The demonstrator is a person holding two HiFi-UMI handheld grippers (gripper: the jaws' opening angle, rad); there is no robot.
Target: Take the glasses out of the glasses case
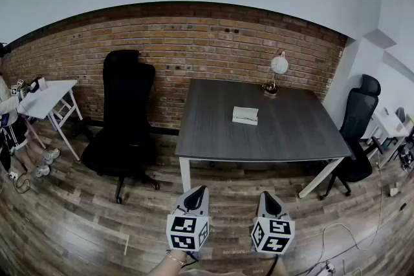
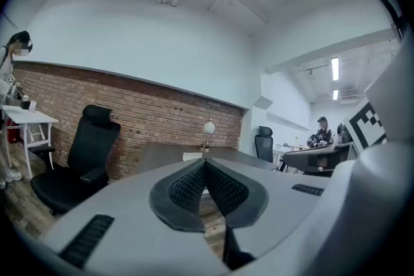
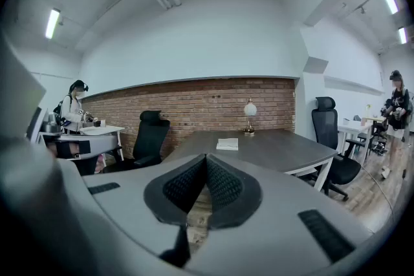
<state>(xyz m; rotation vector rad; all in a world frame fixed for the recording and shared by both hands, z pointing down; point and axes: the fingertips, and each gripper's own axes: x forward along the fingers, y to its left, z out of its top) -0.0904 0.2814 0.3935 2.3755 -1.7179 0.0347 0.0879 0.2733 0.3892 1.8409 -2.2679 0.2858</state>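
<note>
Nearest, the left tool point(image 1: 196, 196) and the right tool point(image 1: 266, 198) were held side by side over the wooden floor point(image 1: 77, 223), each clenched with nothing between its jaws. Farther off, the glasses case point(image 1: 245, 115) was seen lying on the dark surface point(image 1: 213, 139), well apart from both tools, with a lamp point(image 1: 277, 74) set behind it.

White case point(image 1: 245, 115) on the table point(image 1: 213, 132): too small in every view to tell open from shut, or what lies inside; in the left gripper view the jaw tips cover part of it. Holder's forearm point(image 1: 169, 263) cut off by the head view's bottom edge, hands hidden behind left gripper point(image 1: 200, 191) and right gripper point(image 1: 265, 194). Person point(image 1: 8, 114) at left edge cut by the frame; black chair point(image 1: 359, 114) at right partly behind the table.
</note>
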